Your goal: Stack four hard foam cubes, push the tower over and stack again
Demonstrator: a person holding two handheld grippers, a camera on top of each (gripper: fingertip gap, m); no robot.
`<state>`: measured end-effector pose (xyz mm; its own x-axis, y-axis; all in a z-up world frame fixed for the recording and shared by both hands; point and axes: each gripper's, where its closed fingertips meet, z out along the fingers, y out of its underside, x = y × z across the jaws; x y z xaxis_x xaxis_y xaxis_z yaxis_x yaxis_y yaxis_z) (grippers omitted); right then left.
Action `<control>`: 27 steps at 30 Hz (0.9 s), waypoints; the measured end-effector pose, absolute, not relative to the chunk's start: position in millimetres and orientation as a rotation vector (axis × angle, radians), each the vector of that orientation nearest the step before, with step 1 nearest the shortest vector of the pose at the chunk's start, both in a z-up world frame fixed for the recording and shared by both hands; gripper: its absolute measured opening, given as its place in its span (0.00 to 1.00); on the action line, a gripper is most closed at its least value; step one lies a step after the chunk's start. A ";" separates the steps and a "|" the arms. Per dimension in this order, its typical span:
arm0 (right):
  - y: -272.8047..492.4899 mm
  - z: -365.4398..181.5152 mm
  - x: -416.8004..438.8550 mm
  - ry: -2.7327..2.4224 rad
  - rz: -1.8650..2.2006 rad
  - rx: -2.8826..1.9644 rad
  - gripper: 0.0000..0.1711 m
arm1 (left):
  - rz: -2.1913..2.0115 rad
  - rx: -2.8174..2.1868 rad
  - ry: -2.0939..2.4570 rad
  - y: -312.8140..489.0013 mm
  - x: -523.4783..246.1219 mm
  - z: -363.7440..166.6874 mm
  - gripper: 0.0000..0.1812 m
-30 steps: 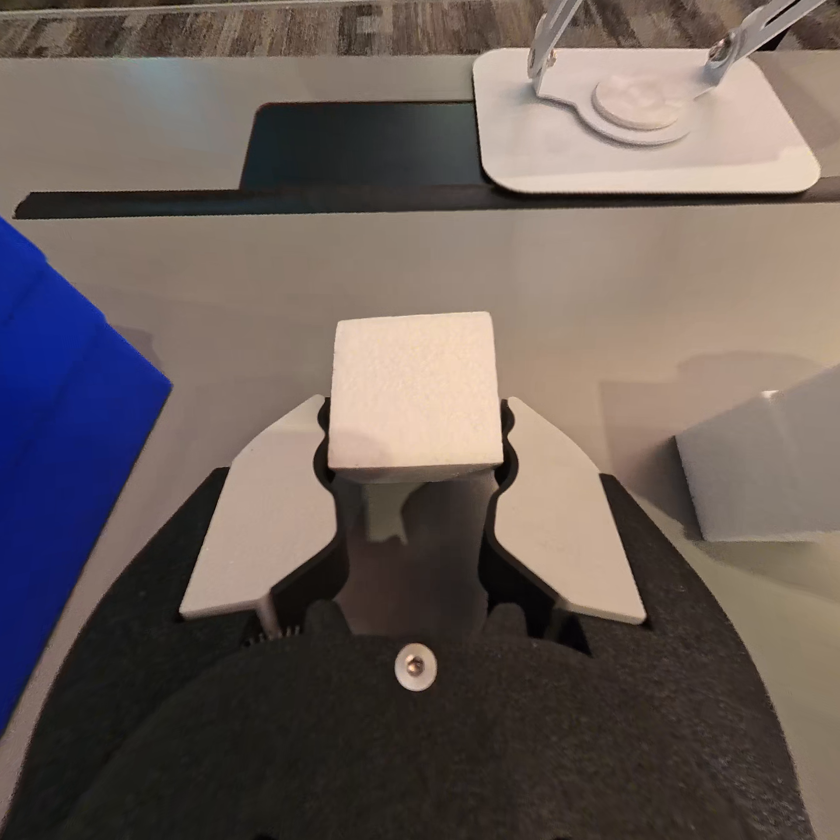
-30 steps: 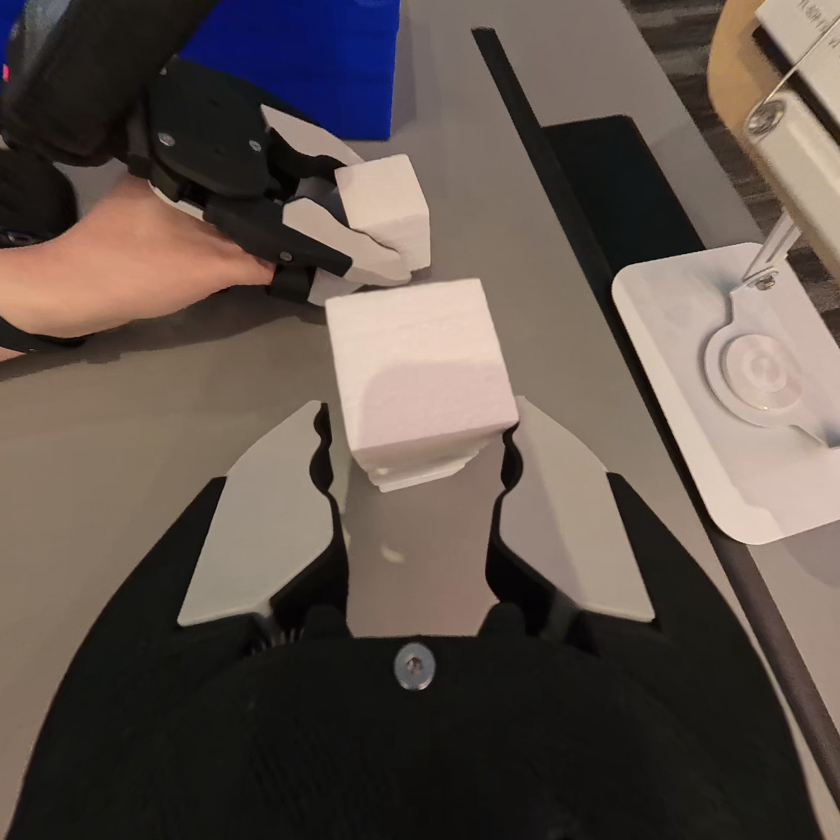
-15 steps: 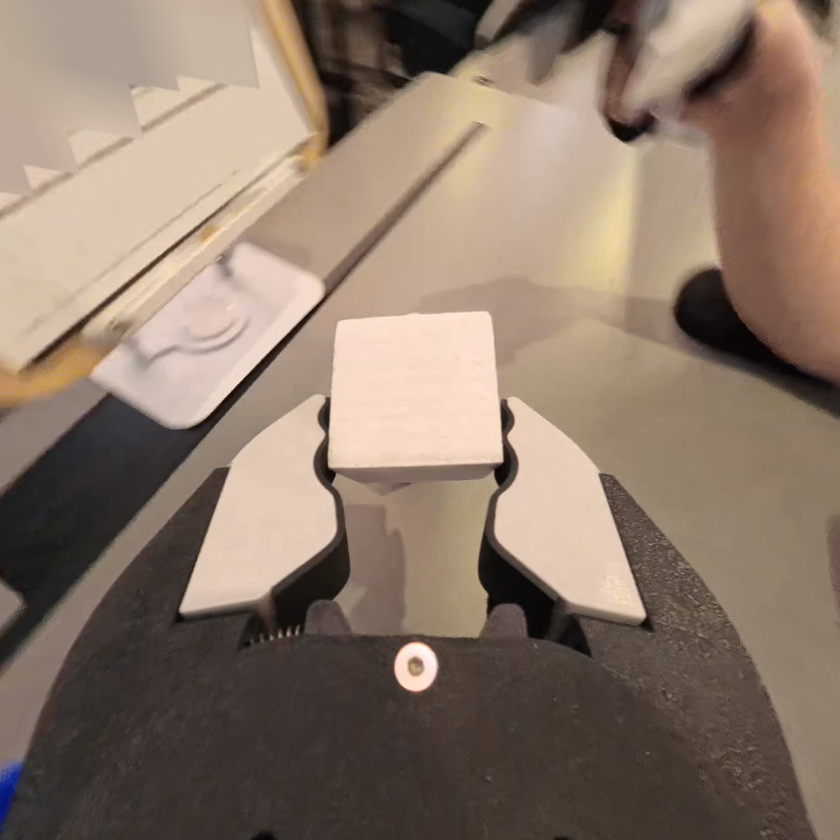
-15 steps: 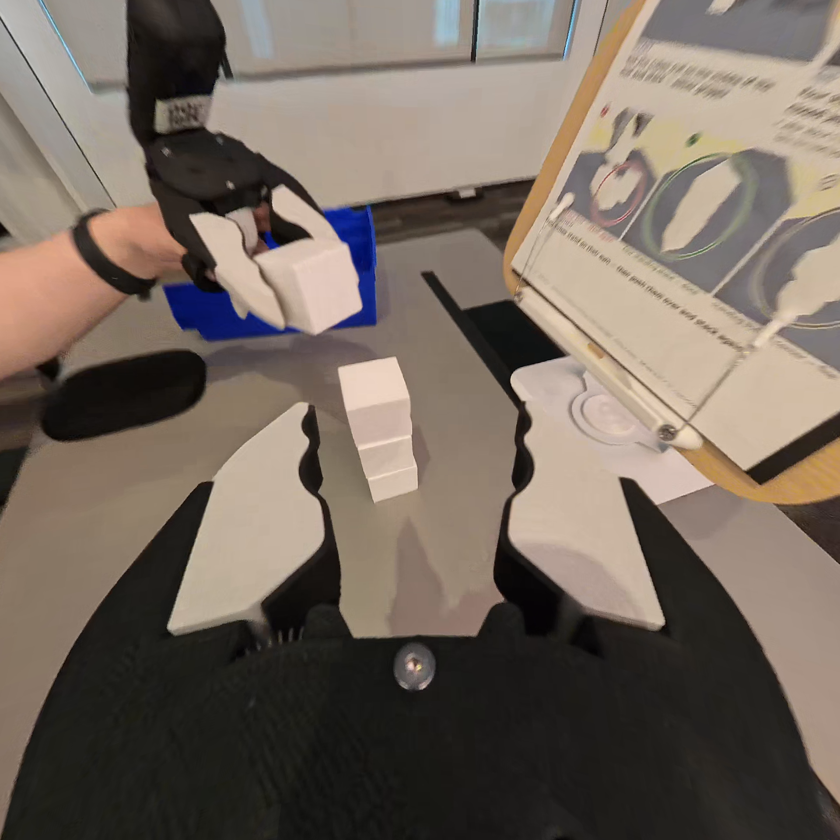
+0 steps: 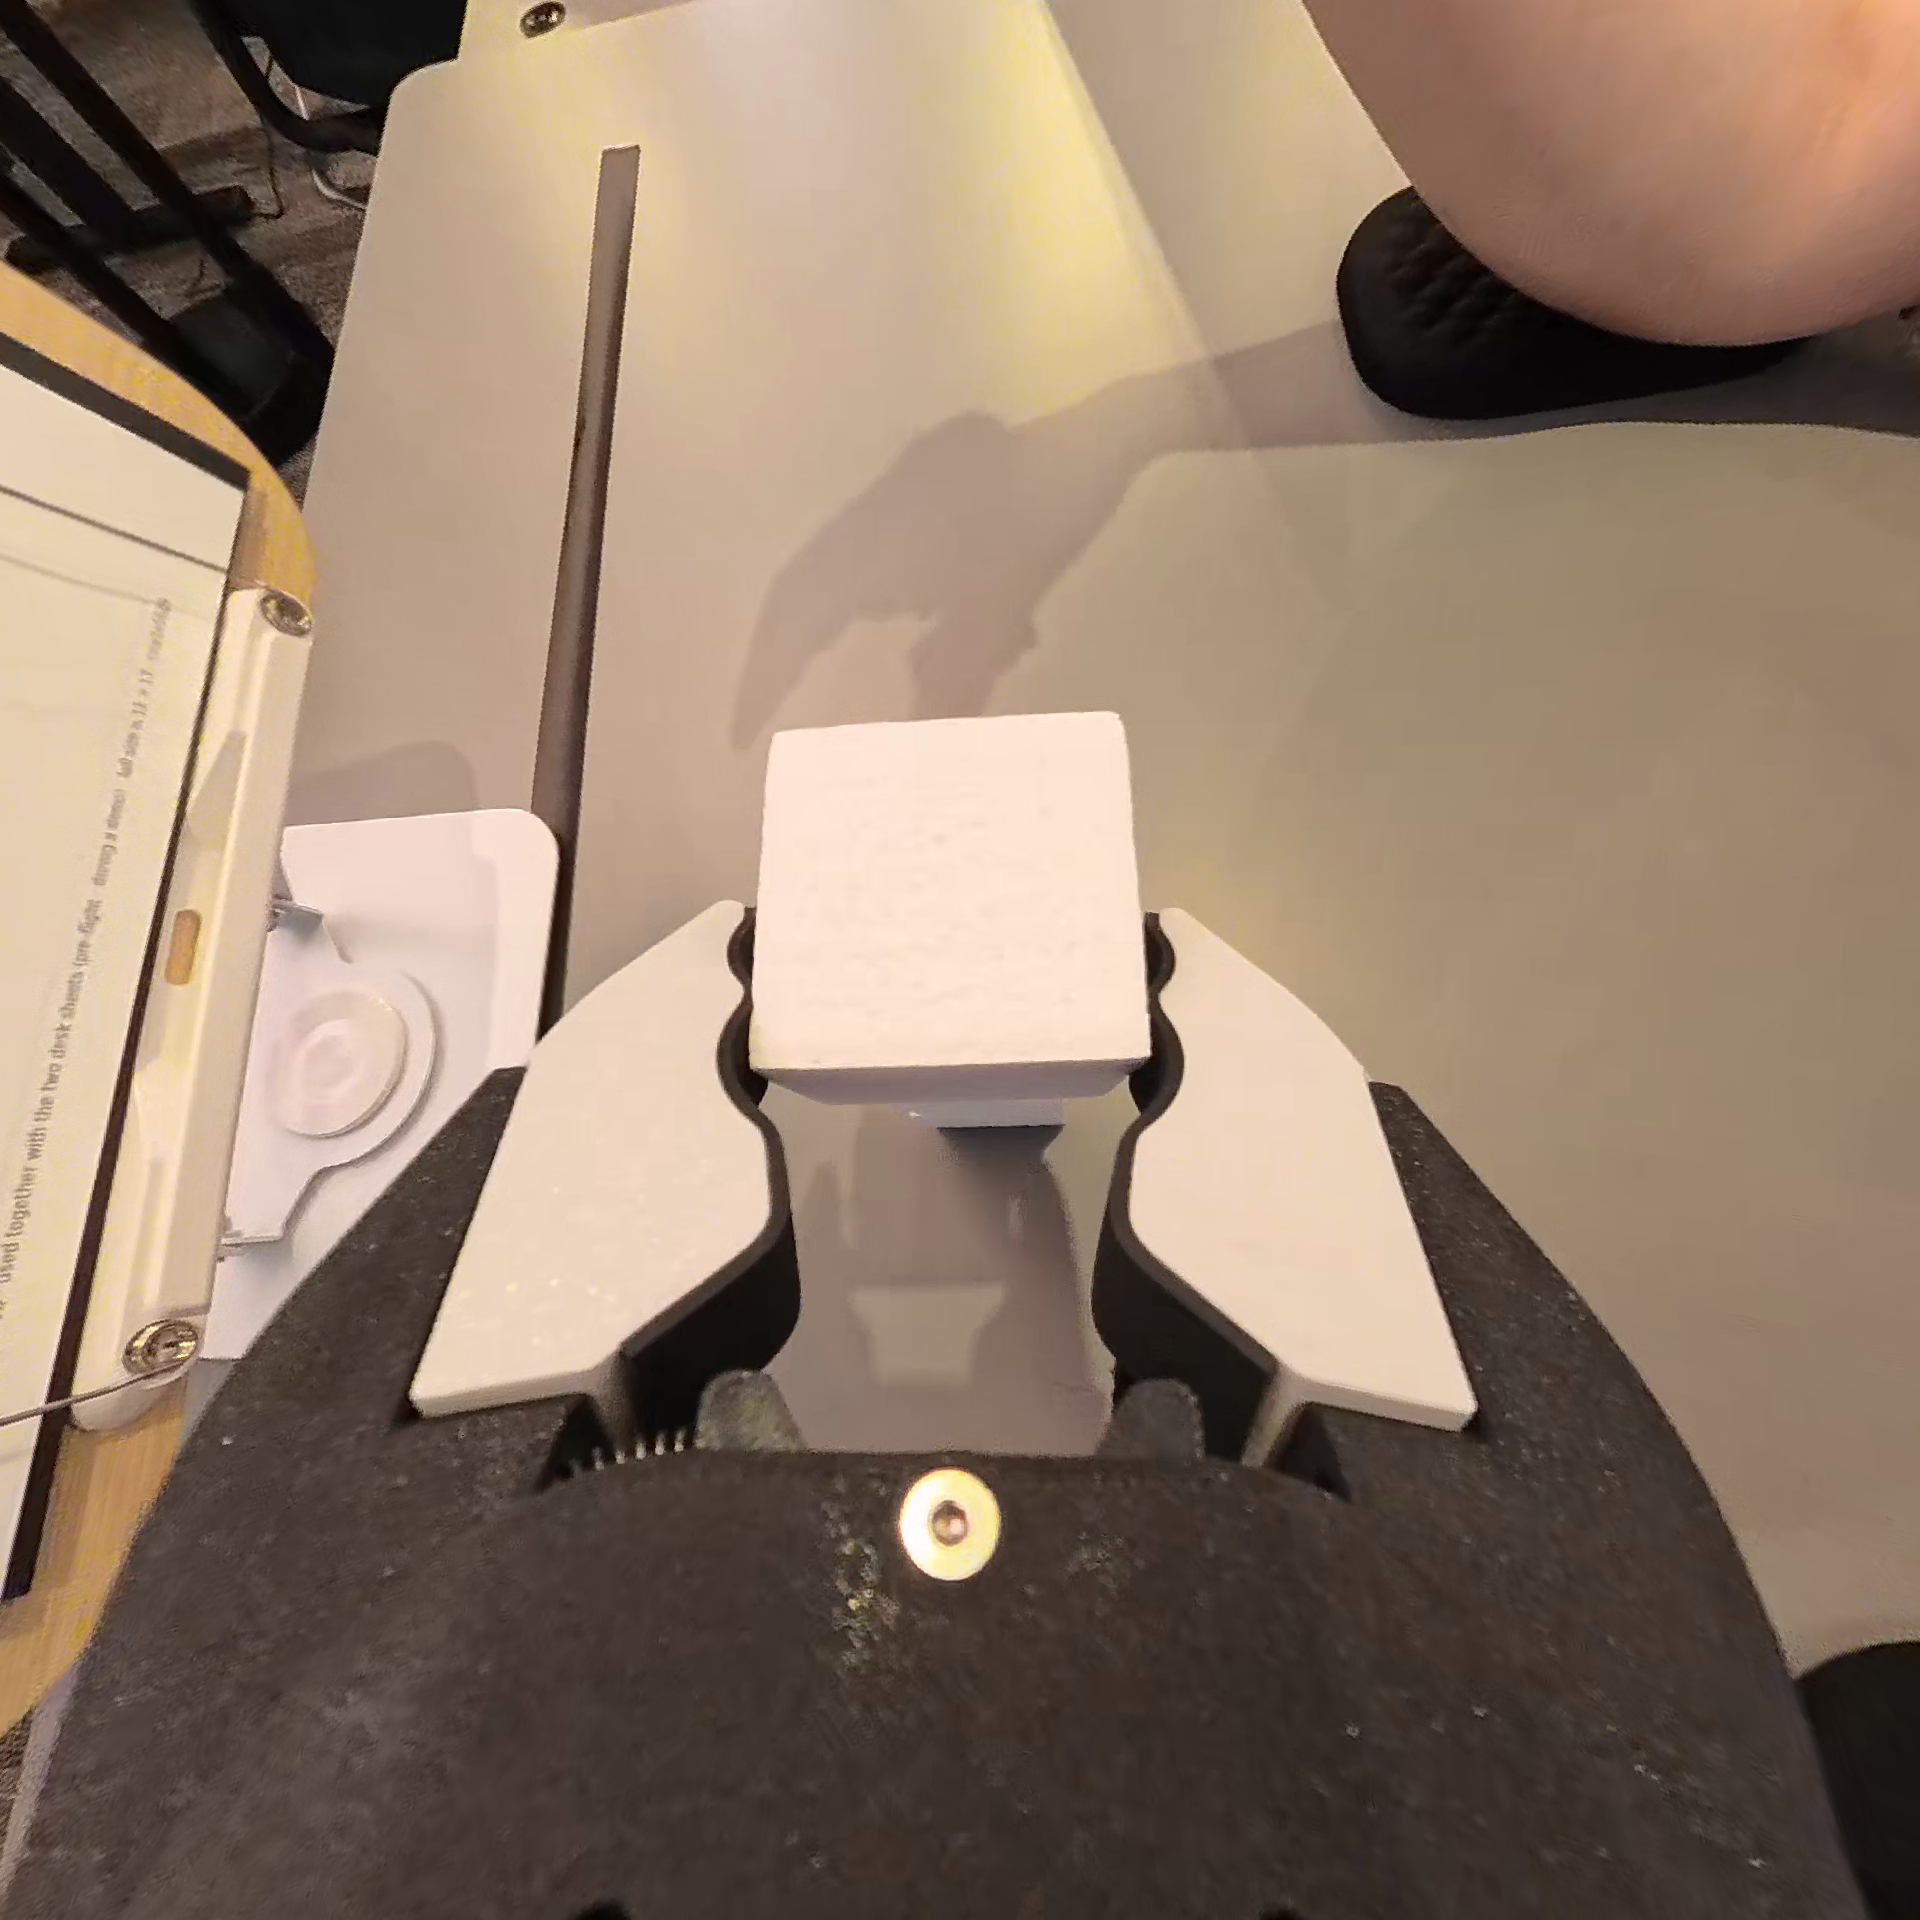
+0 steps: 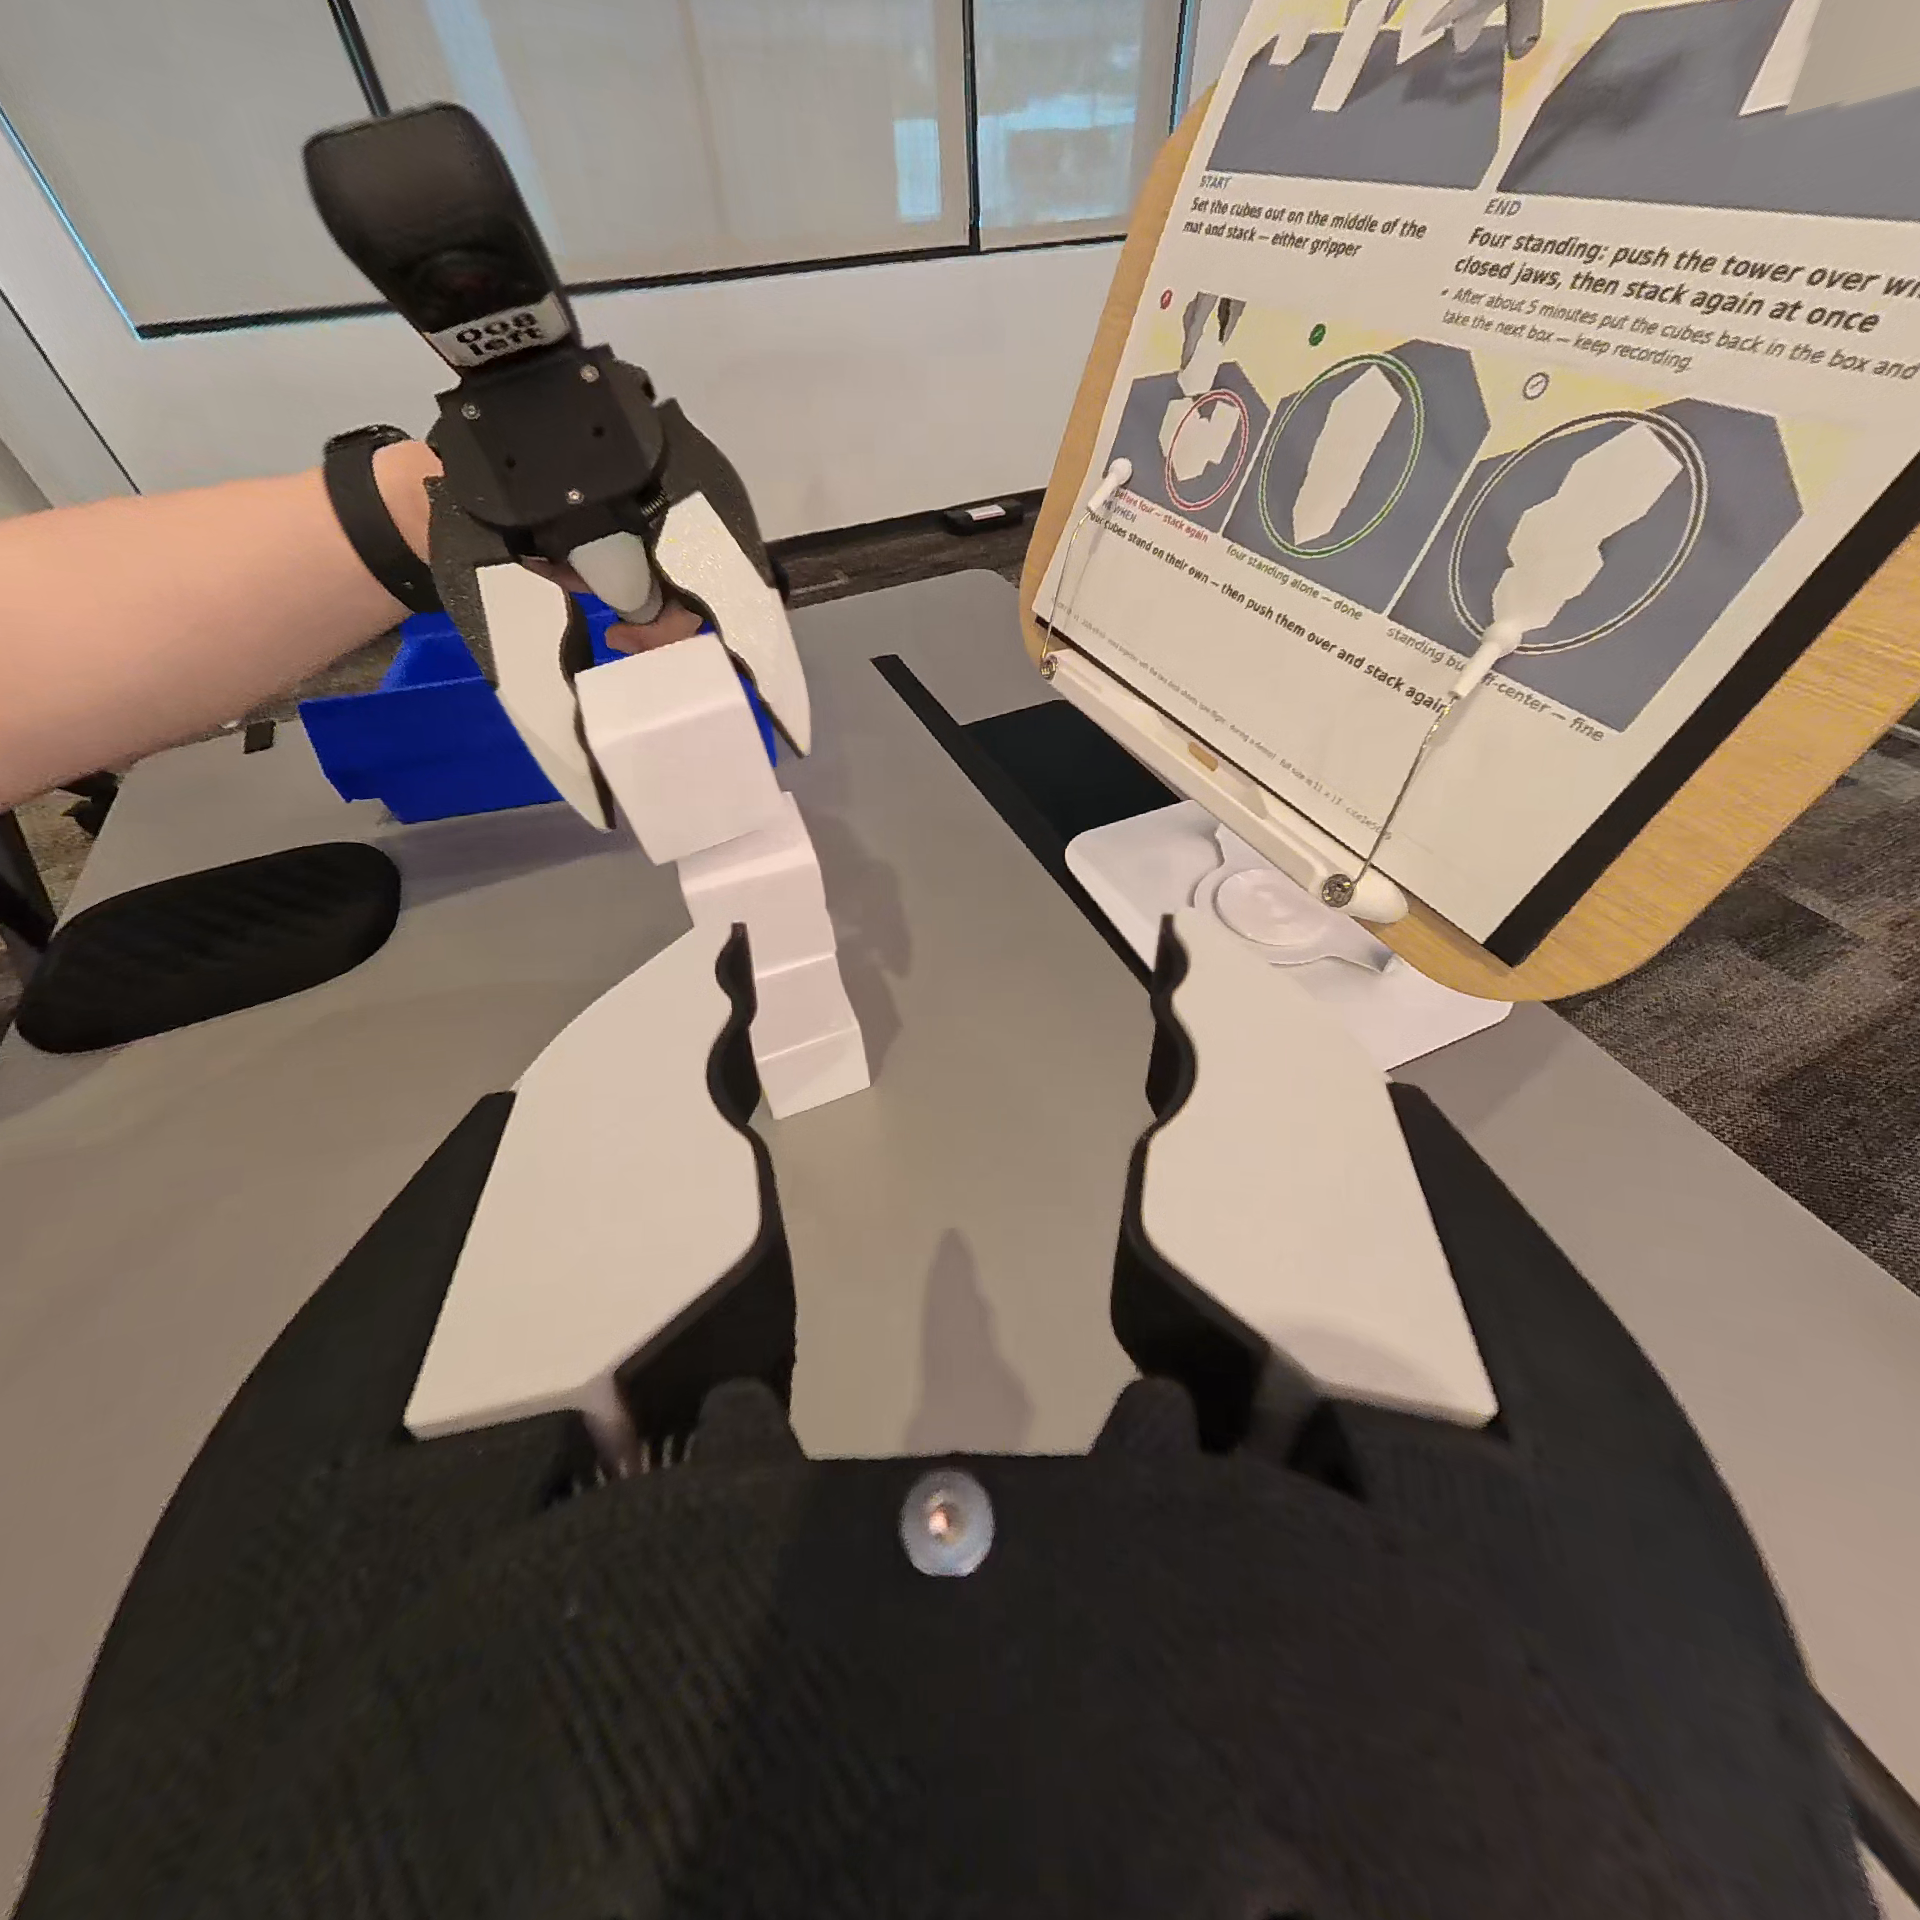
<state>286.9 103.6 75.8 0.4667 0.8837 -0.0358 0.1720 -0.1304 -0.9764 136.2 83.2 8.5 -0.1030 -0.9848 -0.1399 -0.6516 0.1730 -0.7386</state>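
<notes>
A white foam cube (image 6: 675,750) is clamped by the left gripper (image 6: 694,774) above the three-cube stack (image 6: 795,961), at 12 o'clock of the right gripper (image 6: 940,1023), whose jaws are spread and empty.

From my station: grey table (image 6: 987,935) with a dark slot (image 5: 587,499); white wall (image 6: 883,416) under shaded windows (image 6: 727,125); patterned carpet (image 6: 1766,1039) at right; soft, yellowish light falls across the tabletop.

Grey table (image 6: 987,1195), white foam cube stack (image 6: 800,997), blue bin (image 6: 436,743), white stand base (image 6: 1299,935), black pad (image 6: 208,940)
</notes>
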 end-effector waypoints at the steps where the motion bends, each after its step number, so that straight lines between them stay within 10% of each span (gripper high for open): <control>1: 104.6 76.5 285.8 -0.934 0.802 -1.601 0.44 | -0.689 -1.544 1.828 85.9 136.2 7.5 0.38; 21: 113.1 62.0 284.4 -0.941 0.809 -1.641 0.42 | -0.793 -1.552 1.835 89.4 141.4 -3.7 0.39; 27: 115.4 51.4 283.1 -0.955 0.812 -1.676 0.42 | -0.859 -1.637 1.740 89.9 141.4 1.9 0.57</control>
<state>283.1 115.4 51.4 0.4623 0.8840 -0.0699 0.2116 -0.1865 -0.9594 141.4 89.9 1.9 -0.0650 -0.9978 0.0093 -0.6141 0.0327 -0.7886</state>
